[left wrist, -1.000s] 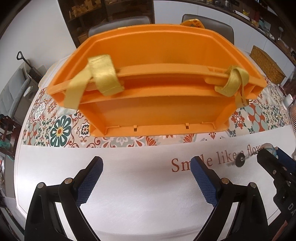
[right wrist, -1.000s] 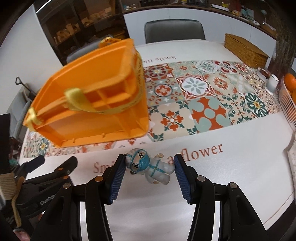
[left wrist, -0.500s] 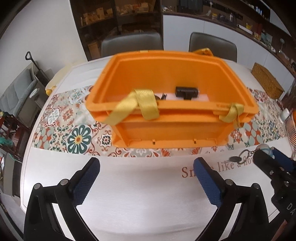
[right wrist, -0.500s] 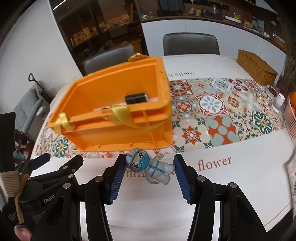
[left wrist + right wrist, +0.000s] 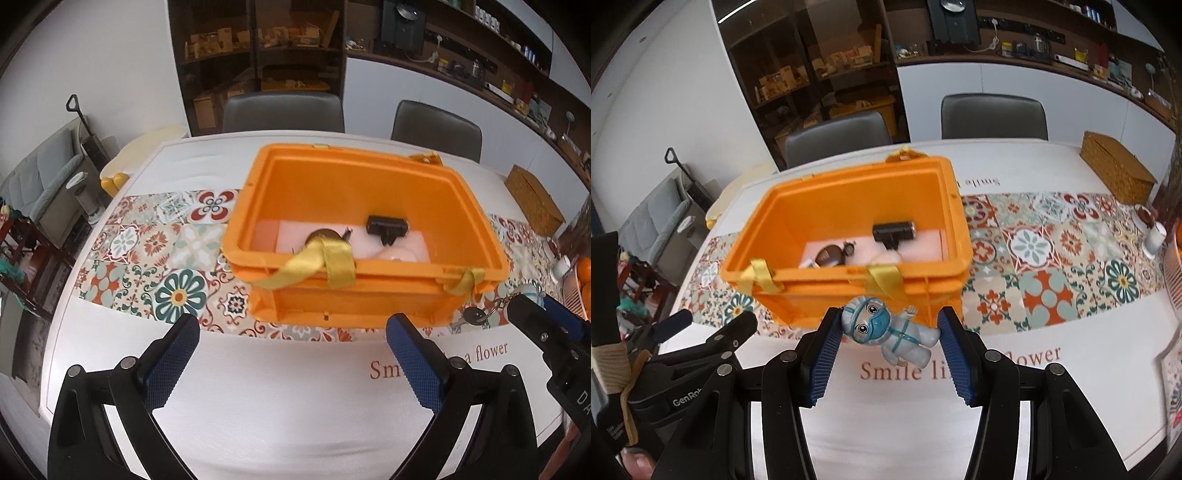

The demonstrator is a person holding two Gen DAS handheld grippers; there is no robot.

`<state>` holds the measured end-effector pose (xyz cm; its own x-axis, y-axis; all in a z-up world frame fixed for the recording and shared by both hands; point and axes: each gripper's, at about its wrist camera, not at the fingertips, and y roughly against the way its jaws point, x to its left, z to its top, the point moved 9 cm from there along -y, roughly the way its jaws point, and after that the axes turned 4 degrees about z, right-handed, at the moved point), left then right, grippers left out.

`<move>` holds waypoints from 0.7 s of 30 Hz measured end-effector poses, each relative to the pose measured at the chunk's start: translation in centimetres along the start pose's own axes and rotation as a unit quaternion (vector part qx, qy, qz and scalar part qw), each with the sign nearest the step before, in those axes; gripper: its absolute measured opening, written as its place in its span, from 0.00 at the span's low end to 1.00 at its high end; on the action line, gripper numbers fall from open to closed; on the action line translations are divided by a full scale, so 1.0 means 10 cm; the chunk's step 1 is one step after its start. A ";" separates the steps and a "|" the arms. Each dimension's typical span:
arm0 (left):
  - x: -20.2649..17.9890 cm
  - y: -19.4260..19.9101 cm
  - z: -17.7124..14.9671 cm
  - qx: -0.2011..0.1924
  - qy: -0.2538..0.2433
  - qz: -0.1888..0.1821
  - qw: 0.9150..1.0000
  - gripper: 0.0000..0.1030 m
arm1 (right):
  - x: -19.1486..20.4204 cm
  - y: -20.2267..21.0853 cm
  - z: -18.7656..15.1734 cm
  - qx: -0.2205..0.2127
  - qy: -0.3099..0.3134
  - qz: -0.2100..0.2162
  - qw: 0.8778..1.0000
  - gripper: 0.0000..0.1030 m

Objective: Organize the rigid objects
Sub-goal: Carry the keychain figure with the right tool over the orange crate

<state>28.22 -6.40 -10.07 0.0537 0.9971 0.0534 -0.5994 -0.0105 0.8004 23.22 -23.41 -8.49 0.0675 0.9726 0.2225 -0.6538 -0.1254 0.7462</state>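
Figurine, pale blue and white with a mask, was clamped between the blue pads of the right gripper, just in front of the orange bin's near wall and above the white table. Left gripper stood with jaws spread wide and nothing between them, also in front of the bin. Bin sat on the patterned tile runner. Inside the bin lay a black T-shaped part, a brown round item and a pale rounded item. Yellow straps hung over the bin's near rim.
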 end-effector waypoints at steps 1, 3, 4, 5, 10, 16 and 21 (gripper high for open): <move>0.02 0.01 0.02 -0.003 0.001 0.001 1.000 1.00 | 0.03 0.01 0.04 -0.003 0.003 0.001 1.000 0.52; 0.06 0.04 0.06 -0.009 0.002 0.005 1.000 1.00 | 0.07 0.02 0.10 -0.009 0.007 0.003 1.000 0.52; 0.08 0.06 0.10 -0.013 0.003 0.007 1.000 1.00 | 0.10 0.03 0.15 -0.012 0.011 0.003 1.000 0.52; 0.09 0.07 0.12 -0.016 0.004 0.008 1.000 1.00 | 0.12 0.03 0.18 -0.015 0.013 0.004 1.000 0.52; 0.18 0.15 0.27 -0.033 0.008 0.013 0.999 1.00 | 0.24 0.04 0.34 -0.028 0.026 0.010 0.999 0.52; 0.26 0.18 0.48 -0.049 0.010 0.020 0.999 1.00 | 0.38 -0.01 0.56 -0.035 0.040 0.013 0.999 0.52; 0.31 0.19 0.61 -0.059 0.012 0.025 0.998 1.00 | 0.47 -0.08 0.73 -0.035 0.052 0.018 0.998 0.52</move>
<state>32.18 -3.74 -4.74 0.0042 0.9971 0.0762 -0.6907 -0.0522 0.7213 29.59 -20.17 -3.46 -0.0334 0.9832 0.1796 -0.7064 -0.1504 0.6917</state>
